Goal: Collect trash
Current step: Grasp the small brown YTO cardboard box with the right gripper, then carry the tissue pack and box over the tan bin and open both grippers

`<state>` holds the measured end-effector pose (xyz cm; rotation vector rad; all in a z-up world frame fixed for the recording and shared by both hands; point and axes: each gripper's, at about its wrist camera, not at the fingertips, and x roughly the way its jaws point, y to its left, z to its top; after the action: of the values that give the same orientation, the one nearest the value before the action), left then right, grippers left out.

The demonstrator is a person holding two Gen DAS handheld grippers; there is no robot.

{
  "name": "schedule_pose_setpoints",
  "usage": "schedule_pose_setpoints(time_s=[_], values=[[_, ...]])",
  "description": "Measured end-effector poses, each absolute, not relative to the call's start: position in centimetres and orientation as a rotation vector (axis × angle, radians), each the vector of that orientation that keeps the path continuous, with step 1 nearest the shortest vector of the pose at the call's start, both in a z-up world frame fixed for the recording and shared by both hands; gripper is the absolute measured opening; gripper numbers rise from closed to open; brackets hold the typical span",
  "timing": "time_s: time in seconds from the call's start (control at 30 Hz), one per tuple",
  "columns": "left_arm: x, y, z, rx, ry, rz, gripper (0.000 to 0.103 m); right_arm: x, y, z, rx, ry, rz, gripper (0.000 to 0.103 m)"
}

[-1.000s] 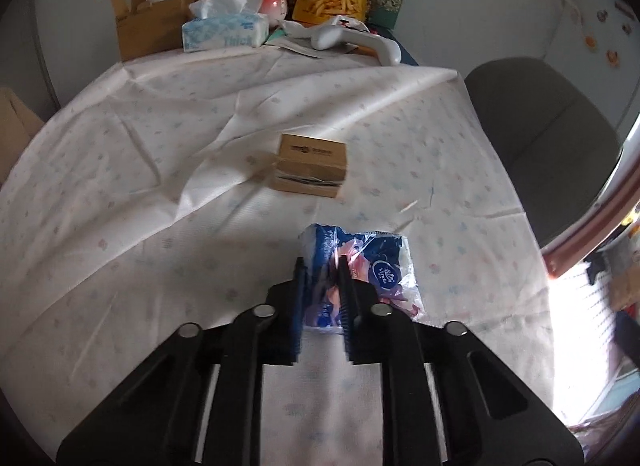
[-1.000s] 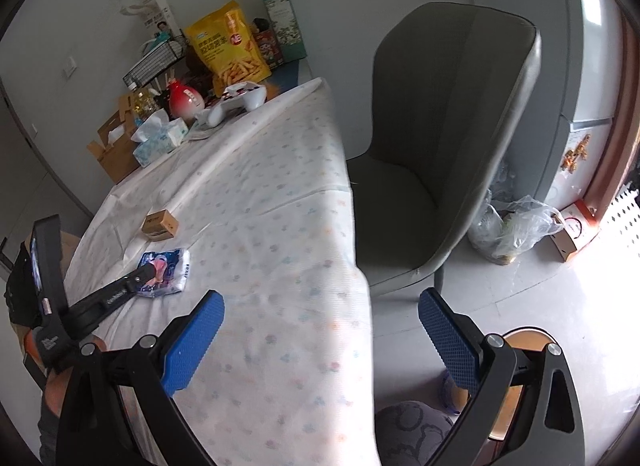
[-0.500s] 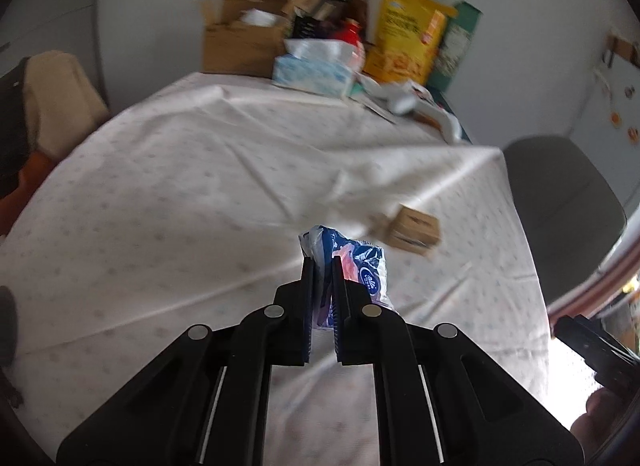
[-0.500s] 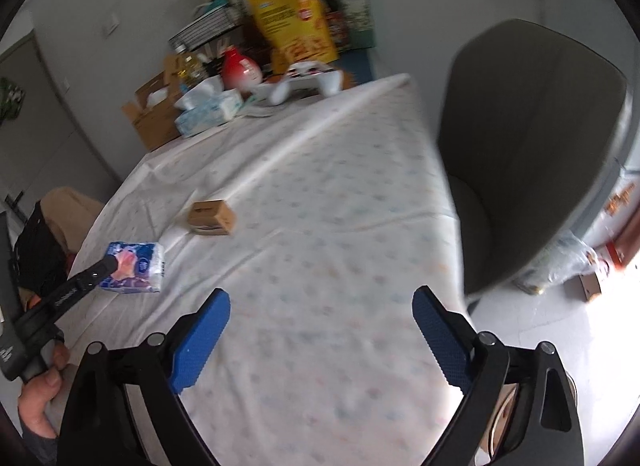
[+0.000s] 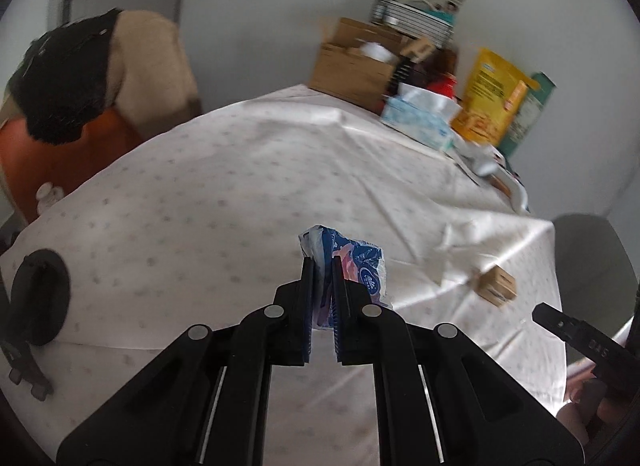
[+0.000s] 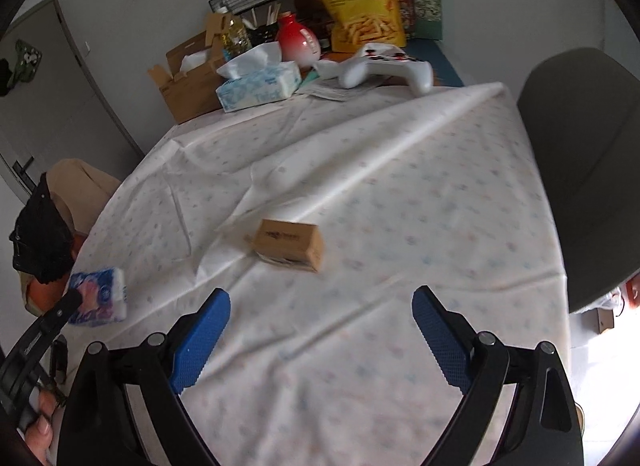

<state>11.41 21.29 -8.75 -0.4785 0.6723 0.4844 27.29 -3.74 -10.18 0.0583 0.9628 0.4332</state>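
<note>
A worktop (image 6: 400,193) under a pale dotted cloth, clutter at its far edge. My left claw (image 5: 321,266) is clamped on the blue wrapper (image 5: 356,270) — lifted clear of the cloth, I judge. My right claw (image 6: 320,306) gapes empty, facing the small cardboard box (image 6: 290,244) — likely next; nothing binned yet.
</note>
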Motion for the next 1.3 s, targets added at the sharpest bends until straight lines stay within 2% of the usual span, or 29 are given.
schedule_pose_setpoints(time_s=[0.37,0.4,0.5,0.9,1.3], values=[[9.2,23.8,-10.2,-0.546,0.669,0.532,0.009,30.9,2.1,-12.8,-0.028,0.991,0.371,0.09],[9.1,23.9,-10.3,-0.551,0.668,0.537,0.009,31.2,2.2,-12.9,-0.023,0.988,0.366,0.086],[9.0,24.3,-10.6,-0.57,0.663,0.543,0.009,31.8,2.4,-13.2,-0.035,1.009,0.377,0.05],[9.5,22.2,-9.9,-0.581,0.651,0.472,0.009,27.4,-0.7,-10.5,-0.041,0.943,0.445,0.048],[11.1,14.6,-7.6,-0.517,0.632,0.309,0.009,22.5,-8.4,-6.8,0.015,0.873,0.433,0.048]])
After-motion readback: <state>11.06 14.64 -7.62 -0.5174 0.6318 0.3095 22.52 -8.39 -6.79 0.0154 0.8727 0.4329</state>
